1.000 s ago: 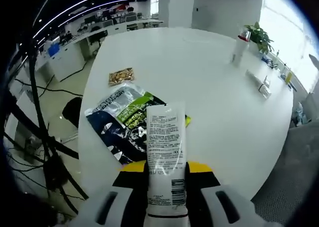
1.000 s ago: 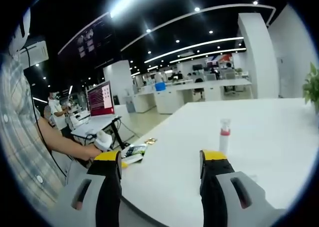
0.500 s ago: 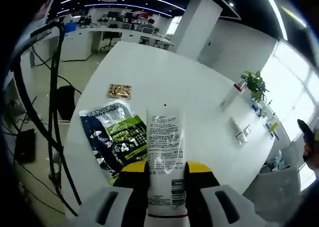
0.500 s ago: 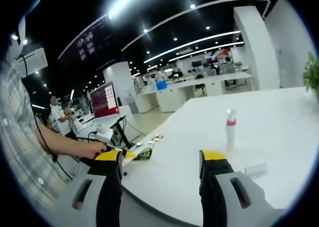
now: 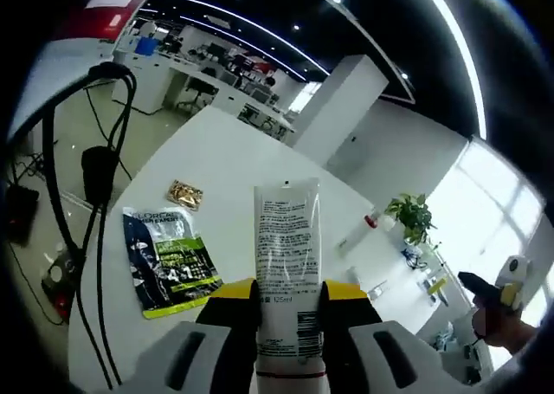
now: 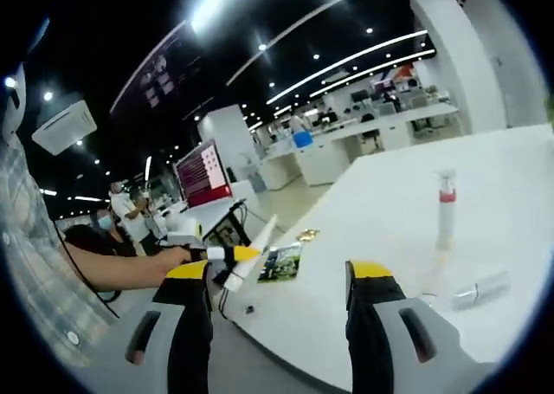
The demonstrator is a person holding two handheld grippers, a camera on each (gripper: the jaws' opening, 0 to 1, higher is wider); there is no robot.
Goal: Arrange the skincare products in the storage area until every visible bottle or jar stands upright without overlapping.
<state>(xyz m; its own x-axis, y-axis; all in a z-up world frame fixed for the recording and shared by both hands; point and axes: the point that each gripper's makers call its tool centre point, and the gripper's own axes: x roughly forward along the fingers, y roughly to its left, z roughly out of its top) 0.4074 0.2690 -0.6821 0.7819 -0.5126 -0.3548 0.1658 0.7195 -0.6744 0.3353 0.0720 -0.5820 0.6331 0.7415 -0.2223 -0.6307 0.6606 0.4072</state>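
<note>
Between your left gripper's (image 5: 281,325) jaws, in the left gripper view, a white tube (image 5: 286,264) with printed text and a barcode is clamped near its lower end, the rest running straight up the frame. Below it lies the white table (image 5: 234,160). A dark and green sachet (image 5: 169,260) lies flat near the table's near edge, a small gold packet (image 5: 184,193) just beyond it and apart from it. Toward the far edge, a slim white bottle with a red collar (image 5: 362,229) stands beside a potted plant (image 5: 411,216). Black cables (image 5: 91,169) hang off the near side. At the right, a hand holds your other gripper (image 5: 498,290).

Along the near edge of the table (image 6: 389,264), in the right gripper view, your right gripper (image 6: 279,277) has its jaws spread wide with nothing between them. The red-collared bottle (image 6: 445,210) stands upright on the table; a silver tube (image 6: 481,290) lies on its side near it. The sachet (image 6: 279,262) and gold packet (image 6: 306,235) lie farther off. Off the table's edge, your hand (image 6: 173,255) carries the left gripper (image 6: 227,255), the white tube (image 6: 251,255) tilted in its grip.
</note>
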